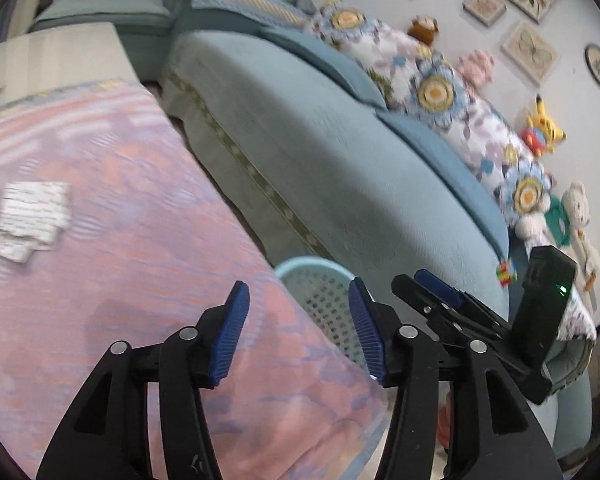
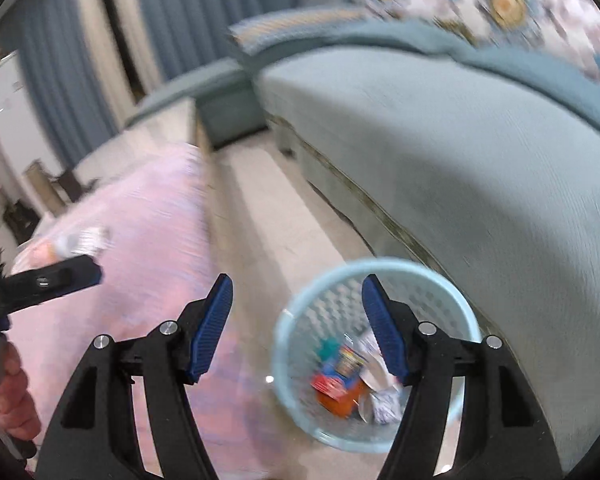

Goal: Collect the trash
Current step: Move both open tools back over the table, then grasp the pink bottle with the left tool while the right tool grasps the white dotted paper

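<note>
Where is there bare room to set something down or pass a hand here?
Free: the pink cloth between the paper scraps and the basket; the floor strip between cloth and sofa. Crowded: basket bottom, and the sofa back with toys.

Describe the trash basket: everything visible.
The trash basket is round, pale blue, apparently plastic, with a perforated lattice wall and a solid rim. It stands upright on the light floor between the pink-covered table and the sofa. Inside lie colourful packaging and crumpled white wrappers; details are blurred. The left wrist view shows only part of its rim and wall.
</note>
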The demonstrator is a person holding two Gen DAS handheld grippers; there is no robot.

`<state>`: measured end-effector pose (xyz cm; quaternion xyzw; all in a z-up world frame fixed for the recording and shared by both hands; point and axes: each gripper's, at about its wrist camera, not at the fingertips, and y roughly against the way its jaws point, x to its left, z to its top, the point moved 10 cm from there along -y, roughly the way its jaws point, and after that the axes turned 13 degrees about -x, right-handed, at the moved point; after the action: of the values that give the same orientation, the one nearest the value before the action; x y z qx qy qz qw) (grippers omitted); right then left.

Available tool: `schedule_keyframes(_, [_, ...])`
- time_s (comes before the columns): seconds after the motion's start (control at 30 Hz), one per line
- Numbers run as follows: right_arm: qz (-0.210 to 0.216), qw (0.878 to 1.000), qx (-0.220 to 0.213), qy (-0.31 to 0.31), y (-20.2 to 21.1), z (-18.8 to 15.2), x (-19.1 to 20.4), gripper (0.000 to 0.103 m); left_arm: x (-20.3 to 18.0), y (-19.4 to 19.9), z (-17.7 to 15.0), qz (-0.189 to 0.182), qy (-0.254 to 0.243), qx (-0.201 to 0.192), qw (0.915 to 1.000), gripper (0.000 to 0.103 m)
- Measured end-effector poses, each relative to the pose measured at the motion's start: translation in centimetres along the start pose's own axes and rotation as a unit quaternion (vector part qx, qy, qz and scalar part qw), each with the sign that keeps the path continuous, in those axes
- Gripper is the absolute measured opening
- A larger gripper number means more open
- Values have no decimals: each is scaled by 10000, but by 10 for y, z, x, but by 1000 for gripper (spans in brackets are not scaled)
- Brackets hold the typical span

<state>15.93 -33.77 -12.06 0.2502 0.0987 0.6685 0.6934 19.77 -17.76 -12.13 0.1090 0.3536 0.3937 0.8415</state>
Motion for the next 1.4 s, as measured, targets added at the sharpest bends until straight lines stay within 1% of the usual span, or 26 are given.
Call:
schedule_keyframes(0.07, [201,9992,-185,276,0,14,40,64,14,17,8,63,116,-157,9998,54])
schedule_keyframes(0.1, [300,9986,-228,368,-2,19,58,66,26,28,13,175,132,-262,9994,54])
schedule_keyframes(0.13, [361,9982,-243,409,-4,21,69,70,37,38,18,287,148,-364,9988,54])
schedule_keyframes(0.17, [470,9975,-264,448,-10,24,88,75,54,52,25,482,158,-518,9974,58])
schedule_keyframes(0.2, [597,9967,-284,466,-17,26,107,77,66,64,31,649,170,-664,9955,67])
schedule_keyframes(0.23, [742,9956,-291,493,-25,27,126,77,82,80,39,844,204,-882,9923,72])
schedule_keyframes(0.27, [836,9947,-283,533,-34,28,142,77,94,93,45,987,242,-1060,9892,79])
schedule_keyframes(0.3, [896,9939,-285,574,-42,27,158,77,114,113,54,1230,305,-1321,9831,81])
schedule_keyframes(0.37, [1040,9919,-222,693,-62,24,188,77,148,142,64,1635,396,-1628,9722,81])
schedule_keyframes(0.4, [1093,9911,-153,750,-75,20,202,76,172,159,68,1904,455,-1753,9649,81])
schedule_keyframes(0.43, [1134,9903,-94,796,-85,16,213,73,187,169,71,2060,530,-1804,9603,81])
schedule_keyframes(0.47, [1242,9884,15,879,-98,10,228,64,204,177,74,2206,616,-1839,9559,81])
schedule_keyframes(0.5, [1288,9871,105,950,-107,5,237,58,225,188,77,2423,712,-1907,9486,81])
schedule_keyframes(0.57, [1300,9854,272,1060,-128,-4,251,44,256,201,81,2649,904,-1989,9392,81])
schedule_keyframes(0.67, [1287,9835,555,1143,-159,-16,260,44,289,206,85,2750,1099,-1979,9344,81])
schedule_keyframes(0.7, [1267,9825,705,1171,-169,-20,263,44,299,203,88,2761,1127,-1921,9350,81])
schedule_keyframes(0.77, [1436,9798,765,1163,-176,-17,273,44,311,190,90,2691,1164,-1737,9401,81])
schedule_keyframes(0.83, [1416,9783,781,1295,-183,-15,278,44,313,176,90,2498,1173,-1569,9483,80])
schedule_keyframes(0.93, [1454,9710,1224,1449,-197,-31,283,44,313,167,86,2497,910,-1359,9544,81])
schedule_keyframes(1.0, [1514,9673,1329,1539,-197,-36,287,43,307,164,80,2400,838,-1253,9590,81])
schedule_keyframes(1.07, [1473,9672,1254,1648,-192,-37,287,30,301,163,70,2319,843,-1147,9623,81])
schedule_keyframes(1.1, [1469,9675,1223,1654,-188,-37,285,26,293,165,60,2166,860,-1082,9664,81])
schedule_keyframes(1.17, [1435,9691,1151,1642,-179,-36,279,11,281,166,50,1870,951,-1010,9725,79])
schedule_keyframes(1.27, [1472,9709,1187,1470,-164,-39,270,9,249,166,29,1277,1089,-805,9825,76])
schedule_keyframes(1.37, [1478,9729,1080,1413,-145,-39,265,8,221,161,15,943,1014,-631,9884,76])
schedule_keyframes(1.4, [1475,9738,1035,1384,-139,-38,263,8,208,157,10,766,989,-533,9907,76])
